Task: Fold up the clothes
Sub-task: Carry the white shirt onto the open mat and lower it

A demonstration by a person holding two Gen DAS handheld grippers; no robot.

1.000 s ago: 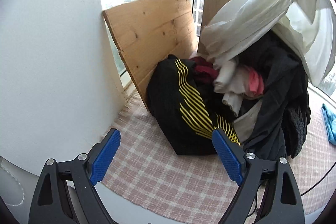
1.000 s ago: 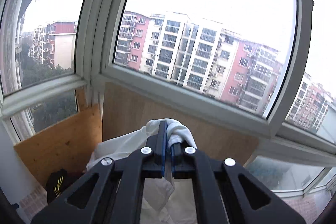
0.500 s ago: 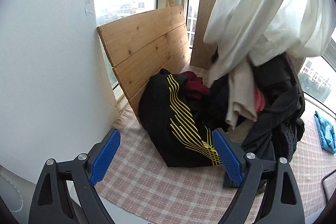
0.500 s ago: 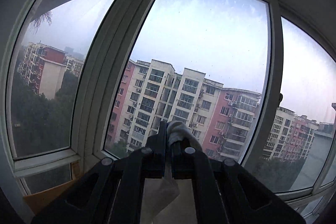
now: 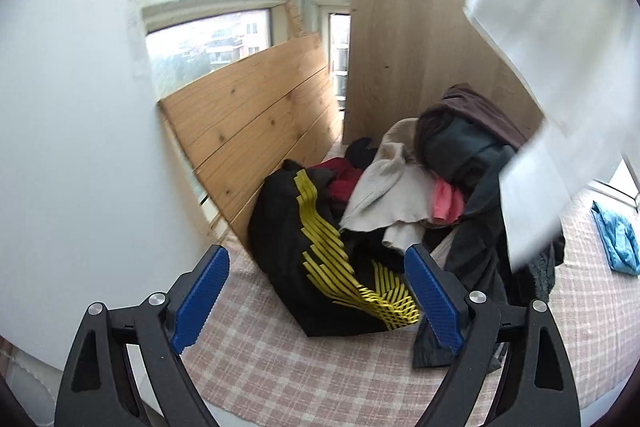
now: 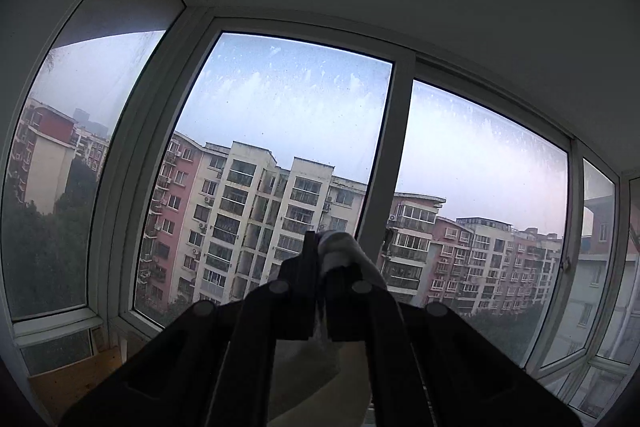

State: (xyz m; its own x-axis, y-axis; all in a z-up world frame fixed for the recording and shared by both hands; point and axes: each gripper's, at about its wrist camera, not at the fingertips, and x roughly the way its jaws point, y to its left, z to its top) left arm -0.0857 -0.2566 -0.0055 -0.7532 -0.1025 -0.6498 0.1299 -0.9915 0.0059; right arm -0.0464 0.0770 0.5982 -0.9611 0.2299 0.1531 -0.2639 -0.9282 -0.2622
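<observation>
A heap of clothes (image 5: 420, 195) lies on a checked cloth (image 5: 300, 367): a black garment with yellow stripes (image 5: 320, 259), beige, red, pink and dark pieces. My left gripper (image 5: 316, 303) hovers open just short of the striped garment, nothing between its blue pads. A white garment (image 5: 560, 75) hangs lifted at the upper right of the left wrist view, blurred. My right gripper (image 6: 322, 251) is shut on a bunched fold of that white garment (image 6: 344, 247), raised high and pointing at the window.
A white wall (image 5: 72, 127) closes the left side. Two wooden boards (image 5: 256, 123) lean against the windows behind the heap. A blue garment (image 5: 618, 239) lies at the far right on the checked cloth. Window frames (image 6: 384, 195) and apartment blocks fill the right wrist view.
The right gripper has risen steeply with the white garment, which now hangs clear of the heap. The beige and dark pieces beneath are uncovered. The left gripper has lifted slightly.
</observation>
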